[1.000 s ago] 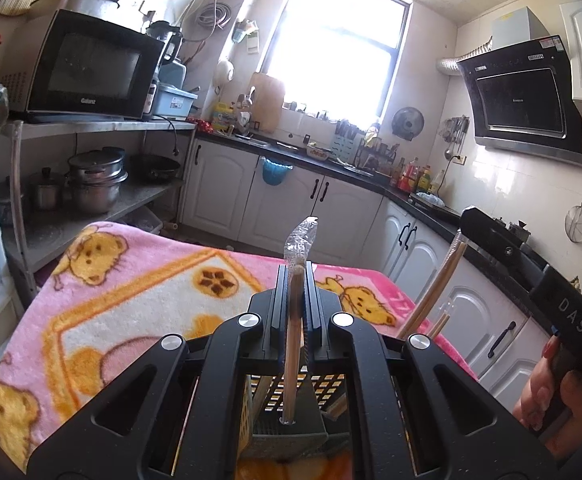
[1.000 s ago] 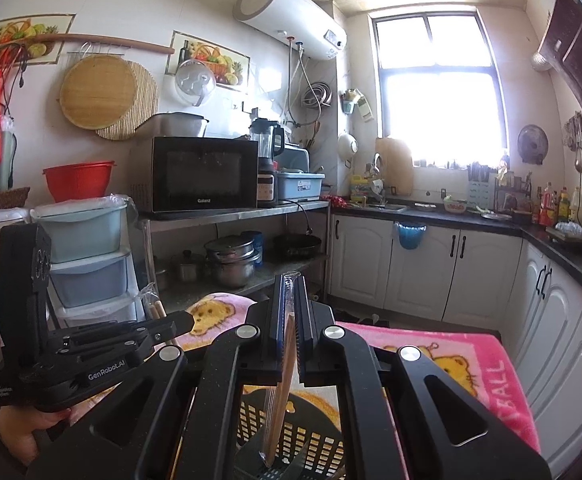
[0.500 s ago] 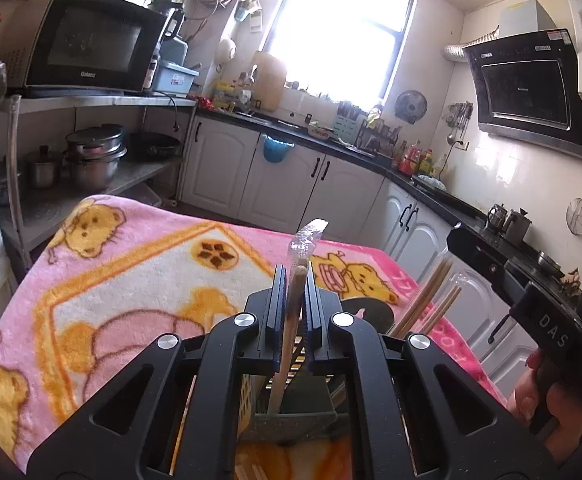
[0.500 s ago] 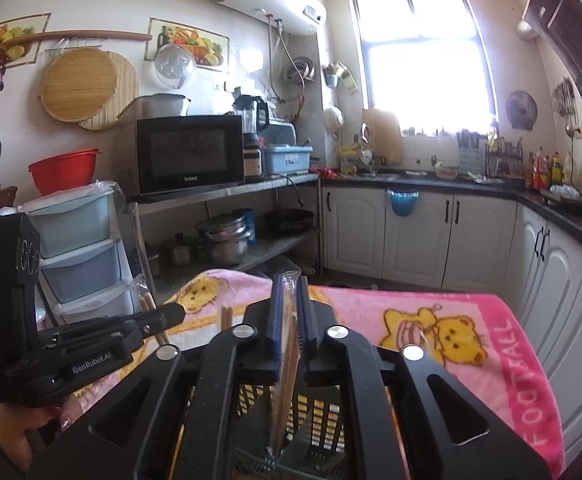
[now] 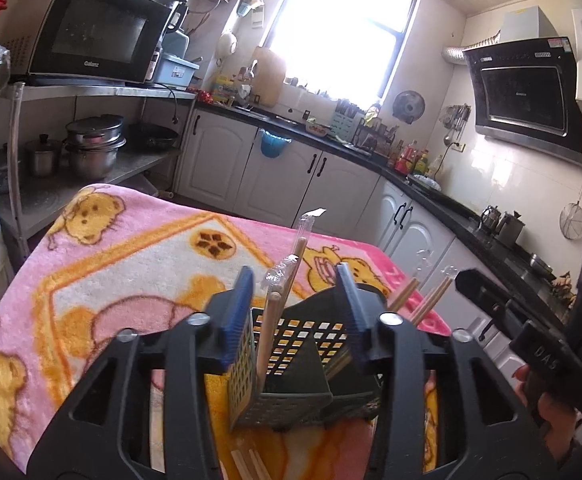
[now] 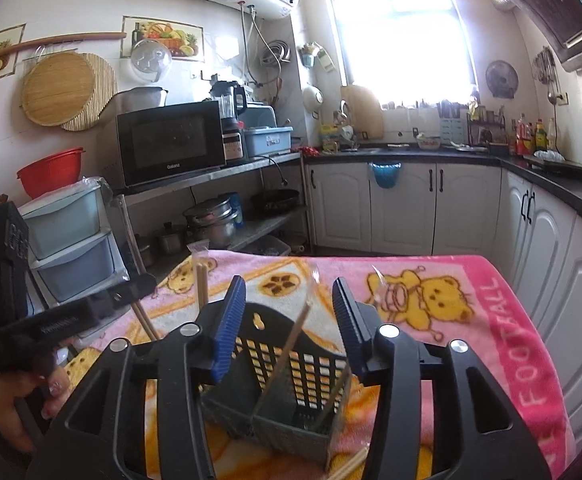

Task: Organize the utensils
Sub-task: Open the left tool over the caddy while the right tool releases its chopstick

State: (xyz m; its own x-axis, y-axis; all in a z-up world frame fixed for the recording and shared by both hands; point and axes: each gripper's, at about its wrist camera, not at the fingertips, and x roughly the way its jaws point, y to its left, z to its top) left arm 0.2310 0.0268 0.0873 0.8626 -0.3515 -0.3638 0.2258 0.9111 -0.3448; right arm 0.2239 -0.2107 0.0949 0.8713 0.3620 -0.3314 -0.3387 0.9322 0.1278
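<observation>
Pink fleece with yellow bears covers the table (image 5: 103,264), and on it stands a dark slotted utensil basket (image 5: 287,364) split into compartments. Both sets of tongs hover over the basket with their blue pads apart and opening. Between the pads of the left tongs (image 5: 297,316) wrapped wooden chopsticks (image 5: 287,288) stand tilted in the basket's left compartment, their clear wrapper poking up past the pads, and the pads do not press on them. Between the pads of the right tongs (image 6: 289,324) another thin chopstick pair (image 6: 291,340) leans loose inside the basket, touching neither pad. More chopsticks (image 5: 419,298) jut from the far side of the basket in the left view, near the right tongs. Some loose chopsticks (image 5: 247,462) lie on the blanket in front of the basket.
</observation>
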